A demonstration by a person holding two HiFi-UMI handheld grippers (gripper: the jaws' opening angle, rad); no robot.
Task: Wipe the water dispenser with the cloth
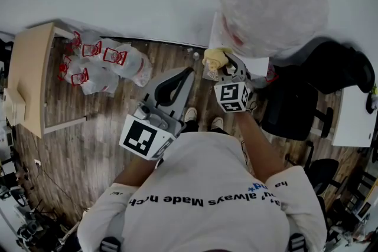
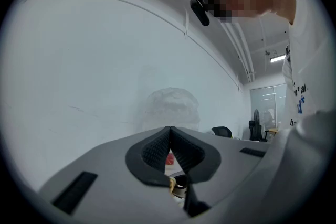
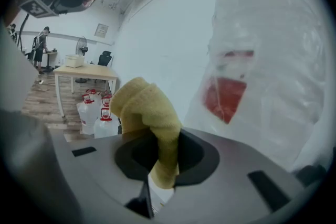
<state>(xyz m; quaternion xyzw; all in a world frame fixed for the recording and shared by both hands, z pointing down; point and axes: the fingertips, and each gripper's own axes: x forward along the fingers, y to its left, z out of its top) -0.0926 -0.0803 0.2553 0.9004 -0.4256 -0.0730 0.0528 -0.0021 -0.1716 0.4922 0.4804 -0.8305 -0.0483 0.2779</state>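
The water dispenser (image 1: 248,50) stands against the white wall, topped by a big bottle wrapped in clear plastic (image 1: 273,0); the same plastic-wrapped bottle (image 3: 268,60) fills the right gripper view. My right gripper (image 1: 223,65) is shut on a yellow cloth (image 1: 215,57), which bunches up above the jaws (image 3: 146,107) just left of the bottle. My left gripper (image 1: 180,77) hangs shut and empty to the left, its tips (image 2: 170,136) pressed together and pointing at the wall.
Several water jugs with red caps (image 1: 100,62) lie on the wood floor by a light wooden table (image 1: 29,77). A black office chair (image 1: 307,97) stands right of the dispenser, beside a white desk (image 1: 354,118).
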